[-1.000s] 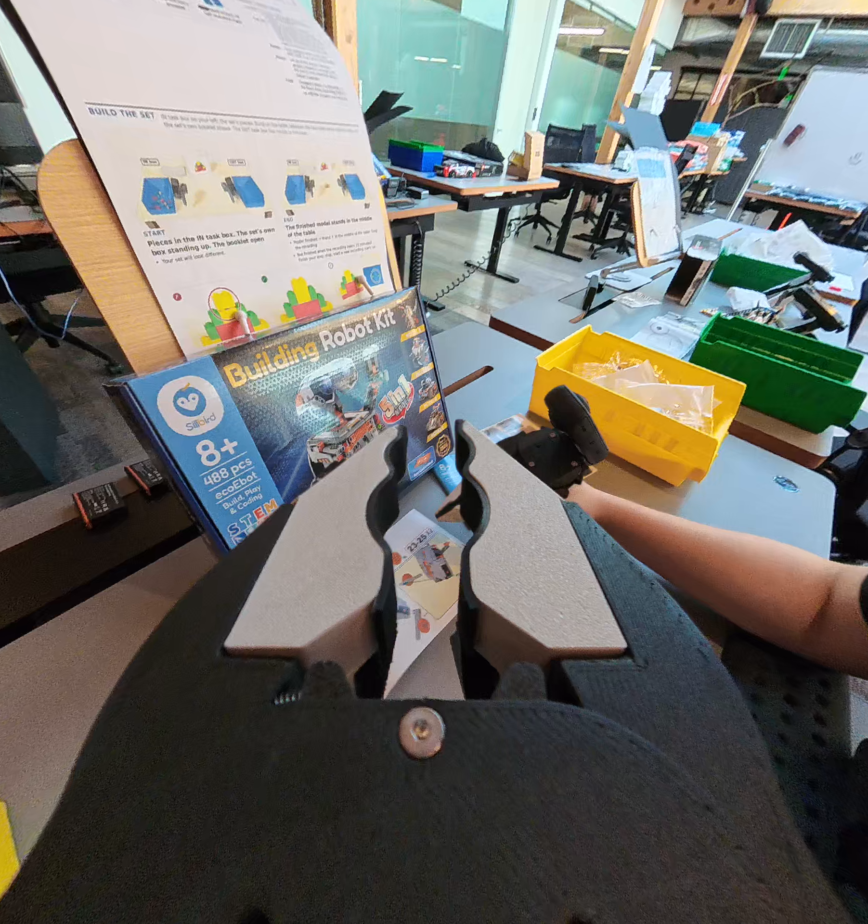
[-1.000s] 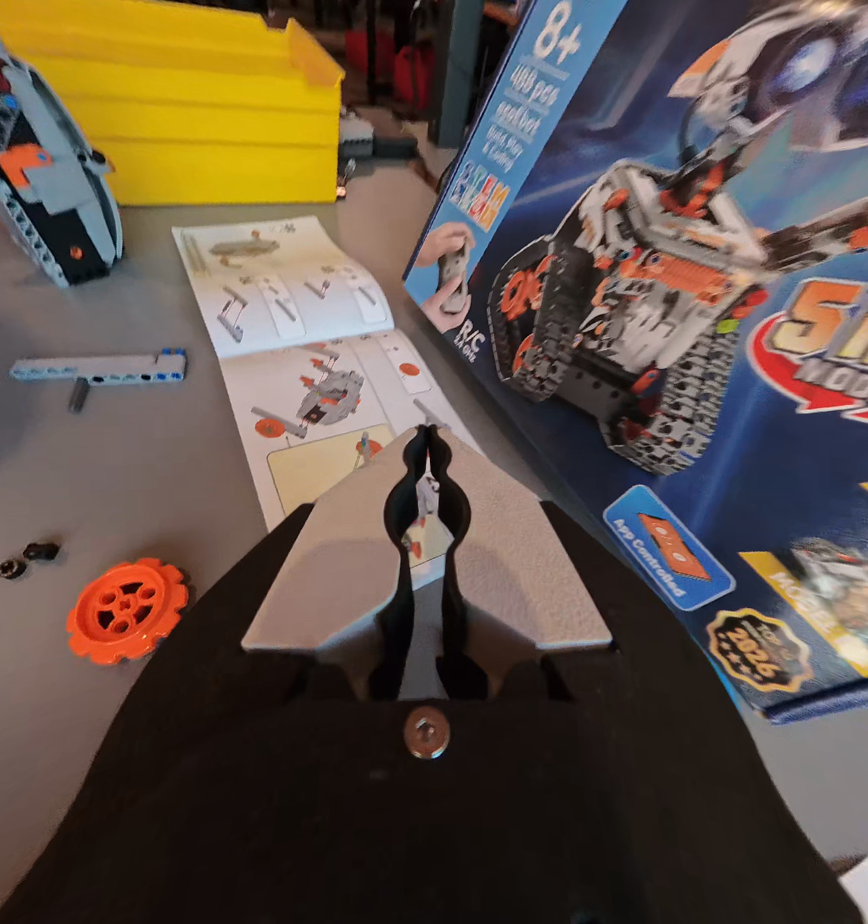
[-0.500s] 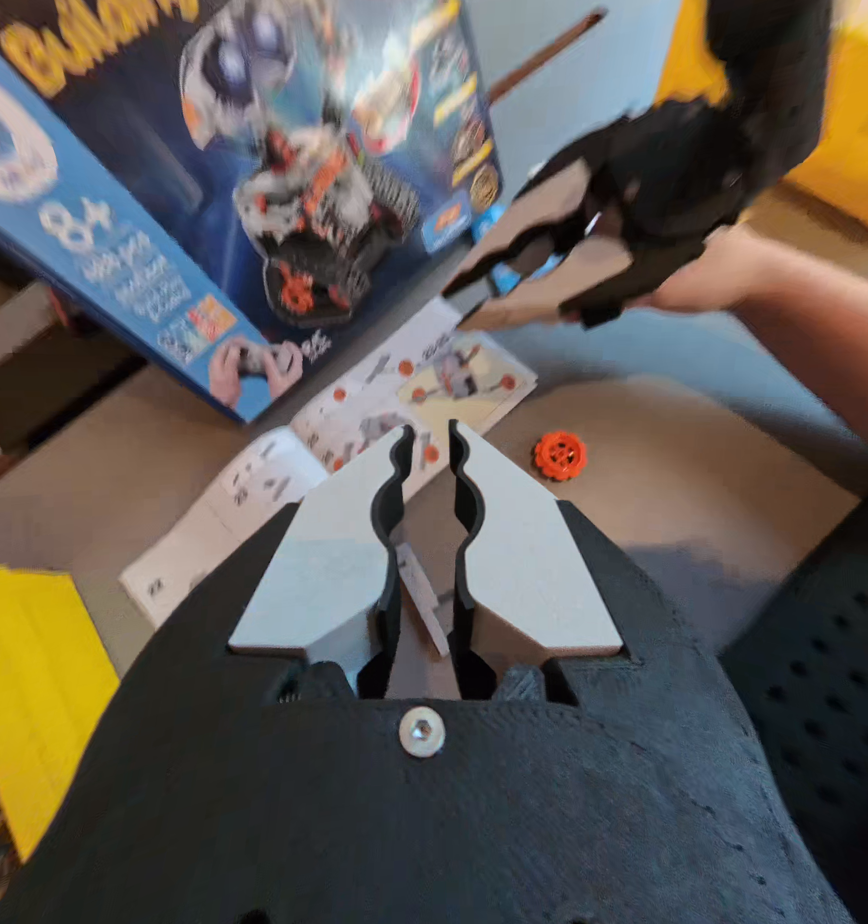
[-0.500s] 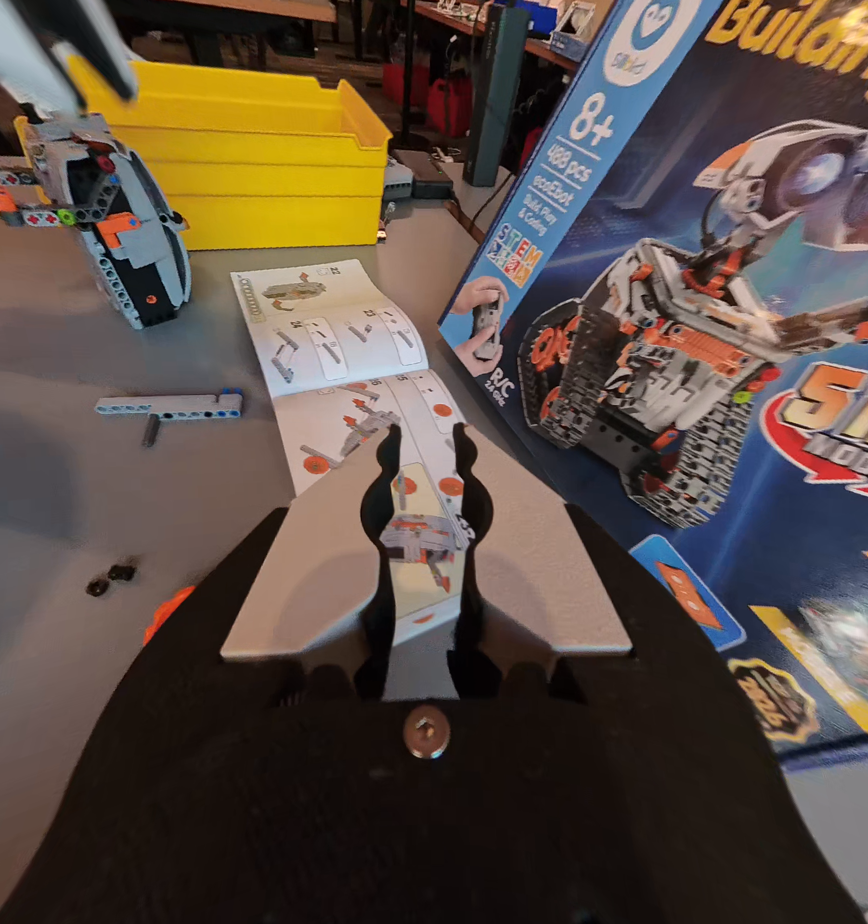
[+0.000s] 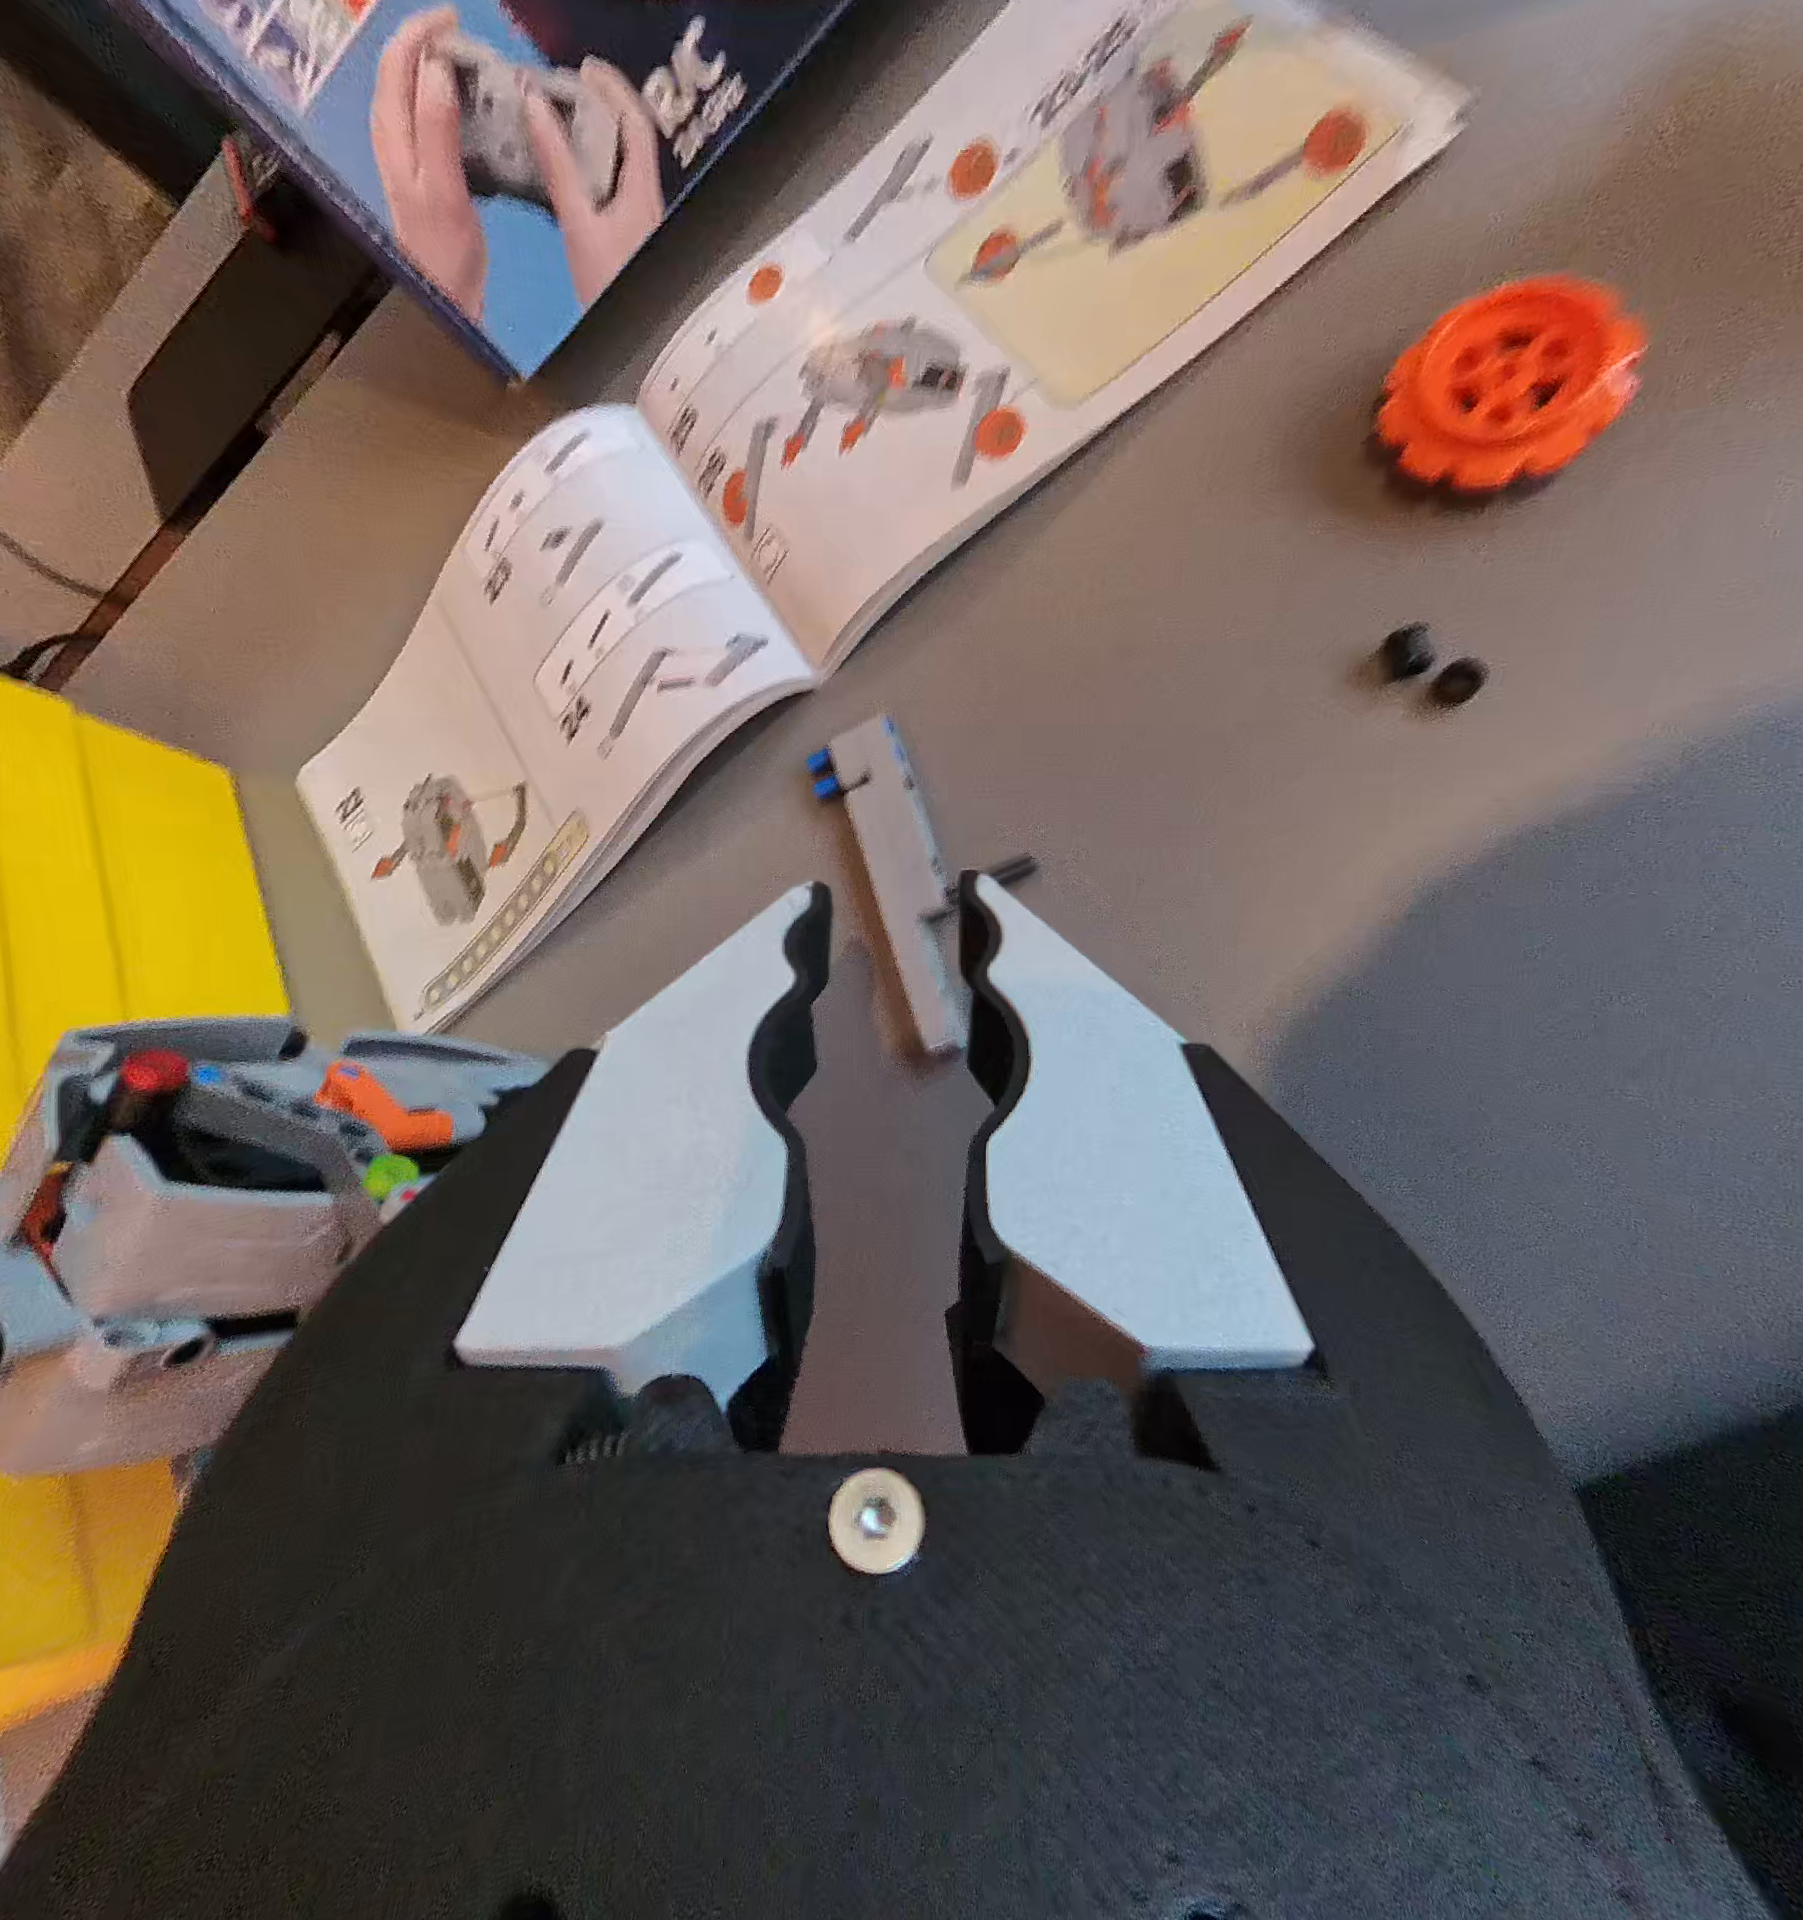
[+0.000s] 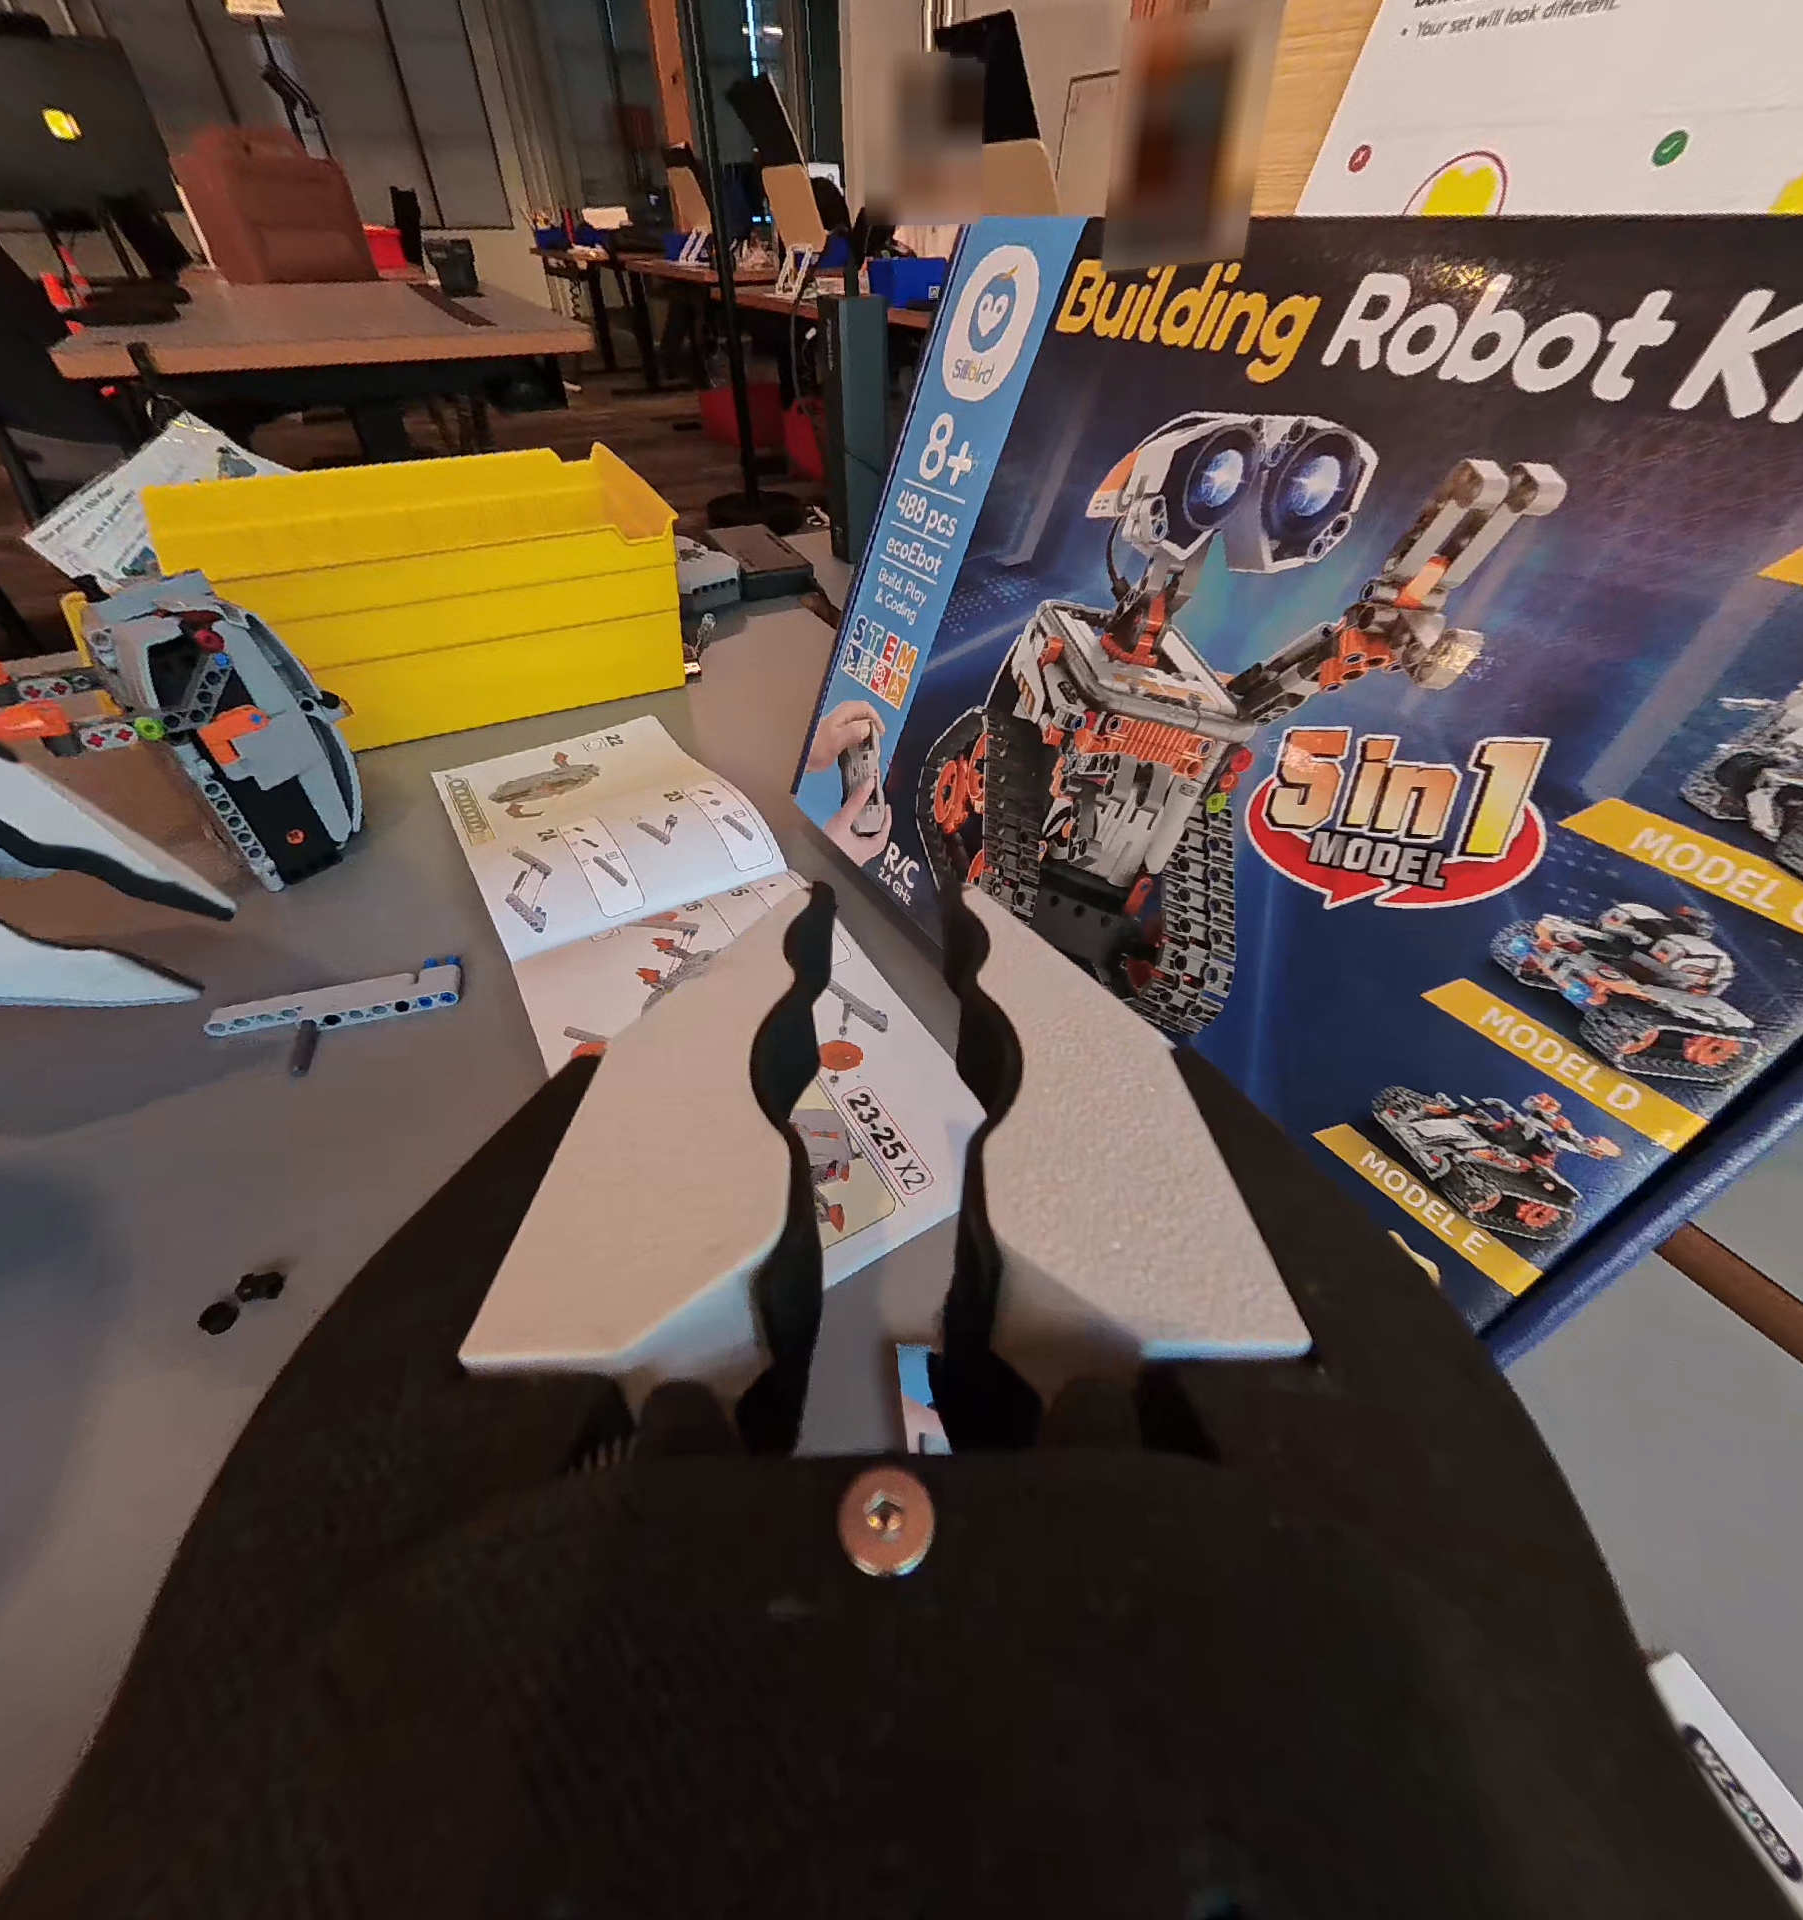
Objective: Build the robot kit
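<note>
Grey perforated beam (image 5: 902, 883), with blue pins at its far end and a short dark pin beside it, lies flat on the grey counter (image 5: 1499, 1039). Its long axis runs almost straight ahead of the left gripper (image 5: 892, 894), slightly tilted to the left at the far end. The beam's near end lies between the two fingertips, closer to the right finger; contact cannot be told. Left gripper: jaws parted, empty.

In the right wrist view the same beam (image 6: 336, 1003) lies well to the left of the right gripper (image 6: 881, 899), whose jaws are also parted and hold nothing; the left gripper is clearly the nearer. The right gripper hovers over the open instruction booklet (image 6: 606, 821).

Surroundings: two small black bushes (image 5: 1427, 670) and an orange toothed wheel (image 5: 1510, 390) lie to the right of the beam, apart from it. A partly built grey model (image 6: 222, 717) stands to the left before a yellow bin (image 6: 419, 582). A blue kit box (image 6: 1396, 727) stands upright behind the booklet.
</note>
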Available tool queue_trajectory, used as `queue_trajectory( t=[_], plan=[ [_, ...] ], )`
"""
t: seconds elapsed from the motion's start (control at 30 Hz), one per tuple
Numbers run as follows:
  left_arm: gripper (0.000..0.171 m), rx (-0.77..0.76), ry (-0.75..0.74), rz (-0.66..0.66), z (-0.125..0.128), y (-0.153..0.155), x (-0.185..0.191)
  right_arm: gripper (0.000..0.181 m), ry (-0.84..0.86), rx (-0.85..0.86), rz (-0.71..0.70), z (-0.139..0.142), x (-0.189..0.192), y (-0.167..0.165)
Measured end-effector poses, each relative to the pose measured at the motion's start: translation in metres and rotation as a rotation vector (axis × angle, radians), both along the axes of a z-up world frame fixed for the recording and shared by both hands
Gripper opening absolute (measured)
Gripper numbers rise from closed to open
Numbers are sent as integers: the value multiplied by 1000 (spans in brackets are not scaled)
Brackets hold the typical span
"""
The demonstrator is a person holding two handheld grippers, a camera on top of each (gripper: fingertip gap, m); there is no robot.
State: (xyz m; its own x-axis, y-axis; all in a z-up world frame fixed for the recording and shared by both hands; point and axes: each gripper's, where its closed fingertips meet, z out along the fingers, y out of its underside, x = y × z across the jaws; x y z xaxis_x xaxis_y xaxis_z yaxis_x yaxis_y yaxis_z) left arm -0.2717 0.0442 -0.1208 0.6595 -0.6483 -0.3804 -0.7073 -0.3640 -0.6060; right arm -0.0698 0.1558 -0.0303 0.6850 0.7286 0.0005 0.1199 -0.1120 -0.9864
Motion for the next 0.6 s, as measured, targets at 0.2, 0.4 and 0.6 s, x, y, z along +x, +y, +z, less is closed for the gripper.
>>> queue_trajectory(
  t=[0.2,0.4,0.6],
  plan=[
    [24,-91,-71,121,-19,4,-19,20,-43,-10,11,-8,-7,0],
    [19,-193,-120,146,-36,7,-25,20,-167,-28,29,-28,-16,0],
    [11,-211,-69,97,-39,5,-24,20,-195,-33,33,-34,-20,1]
  ],
)
